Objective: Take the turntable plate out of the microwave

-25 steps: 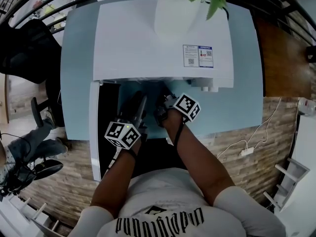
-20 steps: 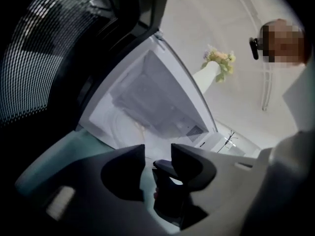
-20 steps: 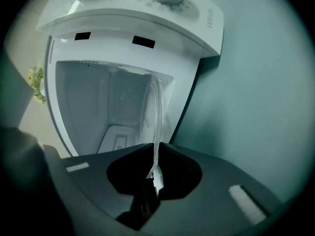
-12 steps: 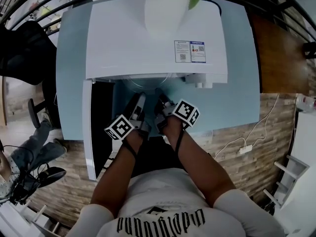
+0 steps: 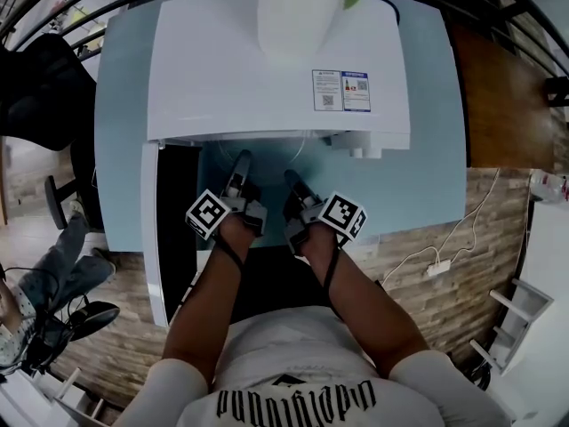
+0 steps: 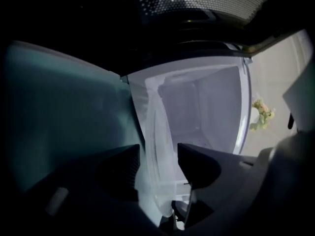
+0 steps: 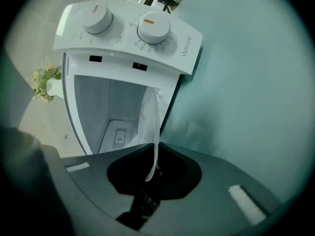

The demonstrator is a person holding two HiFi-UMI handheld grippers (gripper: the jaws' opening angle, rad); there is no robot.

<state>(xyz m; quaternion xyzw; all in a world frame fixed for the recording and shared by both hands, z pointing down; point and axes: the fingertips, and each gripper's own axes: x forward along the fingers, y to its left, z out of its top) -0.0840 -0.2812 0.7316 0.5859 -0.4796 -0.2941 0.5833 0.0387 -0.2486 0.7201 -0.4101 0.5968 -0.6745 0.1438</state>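
The clear glass turntable plate [image 5: 267, 169] sticks partly out of the open white microwave [image 5: 267, 69], over the light blue table. My right gripper [image 5: 294, 183] is shut on the near rim of the plate [image 7: 150, 117], which runs straight into its closed jaws [image 7: 153, 149]. My left gripper [image 5: 239, 165] is at the plate's left side and its jaws are opening. In the left gripper view the plate's edge [image 6: 158, 141] passes between the spread fingers [image 6: 199, 163], and they do not press on it.
The microwave door [image 5: 153, 229] hangs open to the left, past the table's edge. A white vase with a green plant [image 5: 298, 7] stands on the microwave's top. Two dials [image 7: 153, 27] sit beside the cavity. Bare table [image 5: 427, 176] lies to the right.
The left gripper has rolled, its jaws have spread wide, and it now stands at the plate's left rim. The right gripper has drawn back toward the person with the plate.
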